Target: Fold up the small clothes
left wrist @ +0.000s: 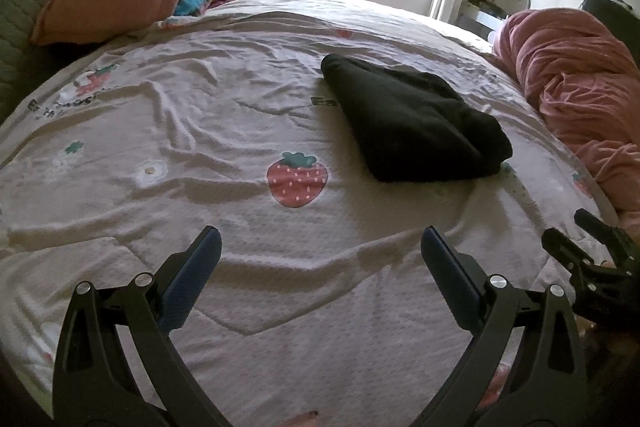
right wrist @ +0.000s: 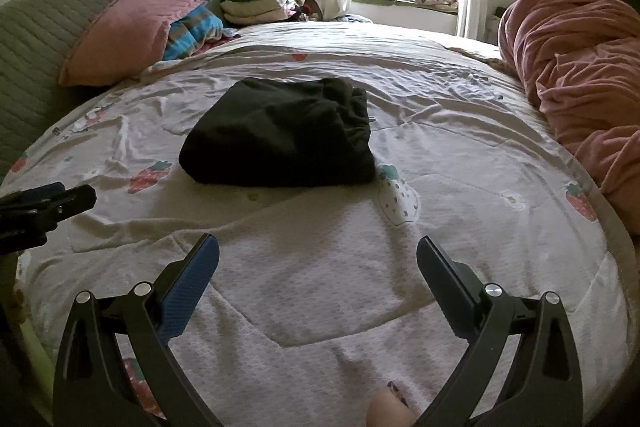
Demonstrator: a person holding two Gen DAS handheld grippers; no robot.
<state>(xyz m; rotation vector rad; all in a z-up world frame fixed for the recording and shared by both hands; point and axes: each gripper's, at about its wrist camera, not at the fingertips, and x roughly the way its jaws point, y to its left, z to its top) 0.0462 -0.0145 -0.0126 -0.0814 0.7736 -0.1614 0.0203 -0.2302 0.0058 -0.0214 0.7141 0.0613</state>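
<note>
Pale strawberry-print quilted bedspread (right wrist: 460, 147): dark folded fabric garment (right wrist: 280, 135) lies compact, fold apparently complete; left gripper (left wrist: 320, 259) and right gripper (right wrist: 318, 263) both spread, empty.

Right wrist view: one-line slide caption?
Open right gripper hovers over the strawberry-print bedsheet, facing a folded dark garment; the left gripper shows at frame left.

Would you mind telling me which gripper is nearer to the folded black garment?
Right, only slightly. The right gripper faces the black garment almost head-on; the left gripper sits back and left of it. Both open, touching nothing.
</note>
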